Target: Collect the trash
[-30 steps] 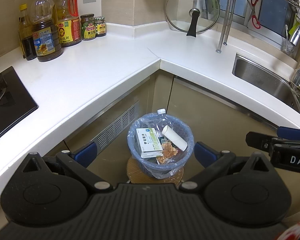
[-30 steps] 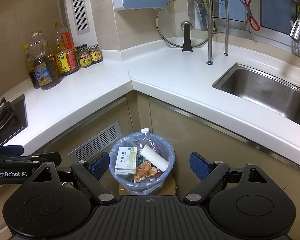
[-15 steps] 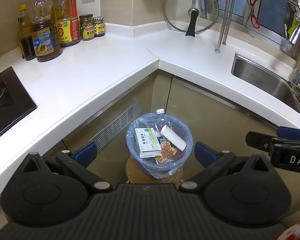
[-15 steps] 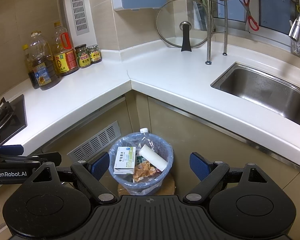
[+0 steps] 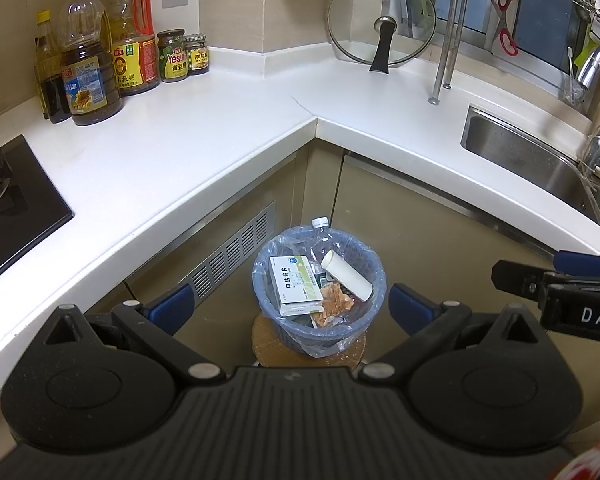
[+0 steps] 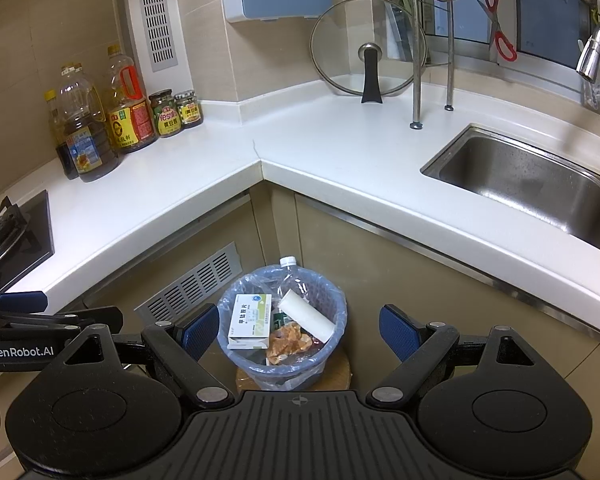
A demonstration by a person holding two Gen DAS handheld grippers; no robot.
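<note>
Nothing moved since earlier frame | left gripper (image 5: 288,306), right gripper (image 6: 298,326): jaws wide, empty, above bin (image 5: 320,330) | box (image 5: 294,284), tube (image 5: 346,274), bottle (image 5: 320,226) inside bin; desk (image 5: 180,152) shows no trash | collecting looks done

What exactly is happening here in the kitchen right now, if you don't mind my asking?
A person holds two grippers above a small trash bin lined with a plastic bag, standing on a round wooden stool in the counter's corner. The left gripper and right gripper are both open and empty. The bin already holds a medicine box, a white roll, a plastic bottle and some orange scraps.
</note>
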